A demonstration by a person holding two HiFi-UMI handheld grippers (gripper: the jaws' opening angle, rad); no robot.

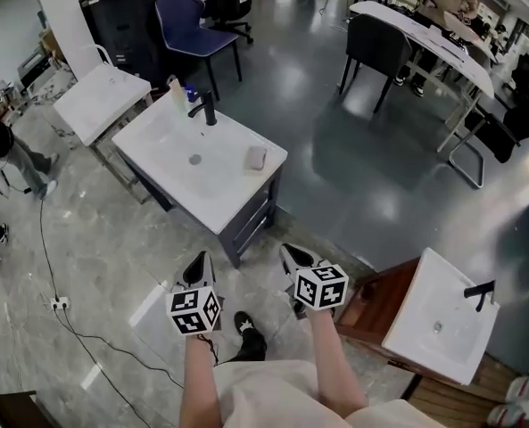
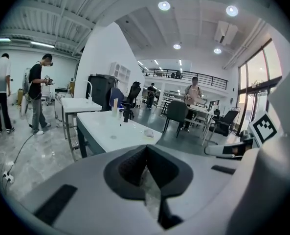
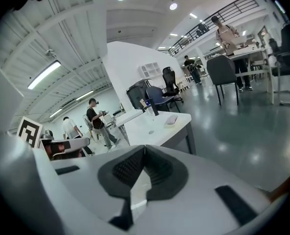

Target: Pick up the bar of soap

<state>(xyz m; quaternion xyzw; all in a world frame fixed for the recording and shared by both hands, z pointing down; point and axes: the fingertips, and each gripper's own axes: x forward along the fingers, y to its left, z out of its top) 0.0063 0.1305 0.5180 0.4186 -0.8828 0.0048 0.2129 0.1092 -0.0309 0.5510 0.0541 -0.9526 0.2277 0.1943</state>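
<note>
A wide hall has a glossy grey floor that gives way to pale marble-look tiles on the left. A white counter with a sunken basin stands in the middle, and a blue chair is behind it. A black chair is pulled up to a long white table. Round ceiling lights glow overhead, tall windows line one side, and a black cable trails across the tiles.

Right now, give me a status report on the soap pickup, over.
Left gripper and right gripper both shut, empty, short of the sink. Bar of soap on its right edge, untouched. Nothing blocks the approach.
</note>
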